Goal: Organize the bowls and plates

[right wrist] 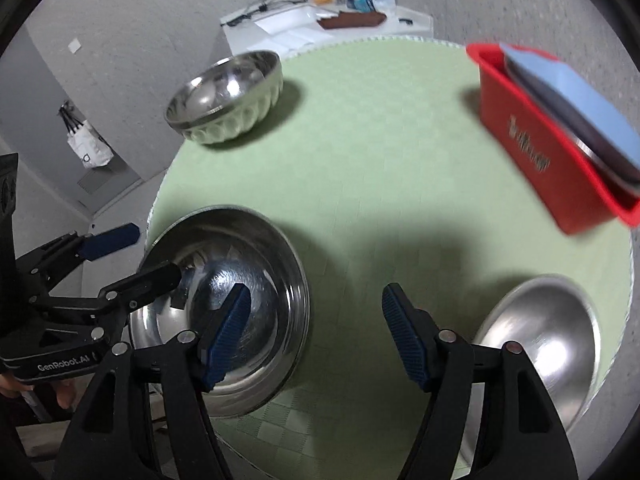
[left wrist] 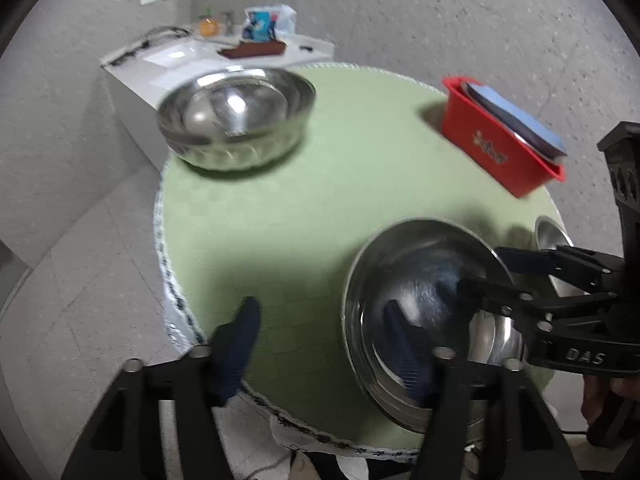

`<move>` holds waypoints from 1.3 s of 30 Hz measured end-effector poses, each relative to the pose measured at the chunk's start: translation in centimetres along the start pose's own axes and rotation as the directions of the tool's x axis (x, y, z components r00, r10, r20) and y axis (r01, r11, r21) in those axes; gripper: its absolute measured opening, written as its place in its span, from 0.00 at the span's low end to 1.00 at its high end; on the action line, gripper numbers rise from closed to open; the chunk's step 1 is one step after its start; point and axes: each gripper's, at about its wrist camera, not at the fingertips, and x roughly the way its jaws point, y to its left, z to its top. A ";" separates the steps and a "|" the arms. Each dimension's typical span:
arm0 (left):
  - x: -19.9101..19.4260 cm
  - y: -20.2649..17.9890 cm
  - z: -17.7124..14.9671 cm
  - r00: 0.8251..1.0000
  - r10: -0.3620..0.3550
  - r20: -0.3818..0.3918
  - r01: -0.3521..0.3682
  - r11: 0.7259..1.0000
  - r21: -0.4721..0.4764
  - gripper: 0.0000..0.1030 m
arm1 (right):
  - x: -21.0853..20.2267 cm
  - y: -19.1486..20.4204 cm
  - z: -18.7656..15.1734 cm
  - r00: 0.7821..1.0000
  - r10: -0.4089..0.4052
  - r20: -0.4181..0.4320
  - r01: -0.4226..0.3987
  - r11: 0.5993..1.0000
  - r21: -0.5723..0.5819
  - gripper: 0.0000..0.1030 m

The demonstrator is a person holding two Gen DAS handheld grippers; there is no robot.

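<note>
A round table with a green cloth [left wrist: 320, 200] [right wrist: 380, 160] holds three steel bowls. The near bowl [left wrist: 416, 312] [right wrist: 248, 292] sits at the table's front edge. My left gripper [left wrist: 324, 320] [right wrist: 132, 256] is open, one finger inside this bowl, the other outside over the edge. My right gripper [right wrist: 316, 320] [left wrist: 484, 272] is open, its left finger over the same bowl's rim. A larger ribbed bowl [left wrist: 236, 116] [right wrist: 228, 96] stands at the far left. A third bowl [right wrist: 548, 340] [left wrist: 554, 244] sits at the near right.
A red tray [left wrist: 500, 148] [right wrist: 548, 152] at the far right holds flat plates, blue and dark [left wrist: 520, 120] [right wrist: 576, 108], standing on edge. A white counter [left wrist: 180, 56] [right wrist: 304, 24] with clutter stands behind the table. Grey floor lies to the left.
</note>
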 end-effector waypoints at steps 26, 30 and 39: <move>-5.9 8.1 13.0 0.958 0.087 0.272 -0.080 0.996 -0.038 0.10 | -0.7 4.2 15.4 0.985 0.113 0.133 -0.102 0.991 -0.088 0.12; -4.1 9.9 15.3 0.958 0.114 0.263 -0.098 0.992 -0.075 0.10 | 1.5 5.0 18.9 0.987 0.102 0.125 -0.089 0.991 -0.104 0.12; 1.9 10.3 19.3 0.973 0.144 0.181 -0.125 0.986 -0.115 0.11 | 6.6 5.4 21.1 0.996 0.077 0.036 -0.073 0.991 -0.109 0.12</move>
